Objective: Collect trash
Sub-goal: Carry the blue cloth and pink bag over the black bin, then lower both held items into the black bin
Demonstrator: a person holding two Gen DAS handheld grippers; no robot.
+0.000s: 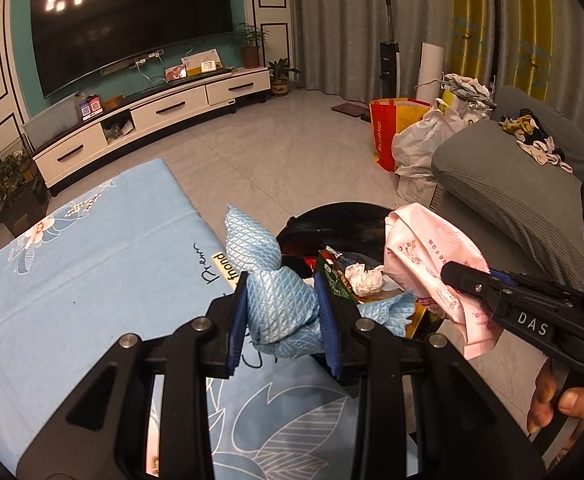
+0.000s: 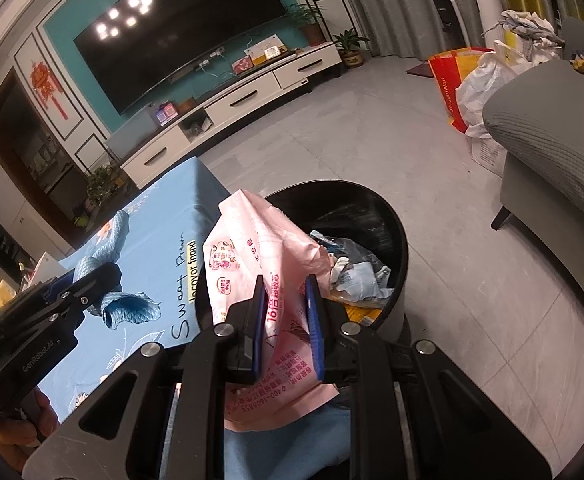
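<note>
Left wrist: left gripper [image 1: 282, 312] clamps blue cloth [image 1: 280, 300].

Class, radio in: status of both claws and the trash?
Left claw shut on blue cloth. Right claw shut on pink wrapper. Bin ahead, unobstructed.

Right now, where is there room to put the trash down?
The black round trash bin is crowded low down with crumpled paper and wrappers, but its far side looks bare. The blue flowered tablecloth is bare left of the left gripper, which grips a blue patterned cloth. The right gripper grips a pink plastic wrapper.
</note>
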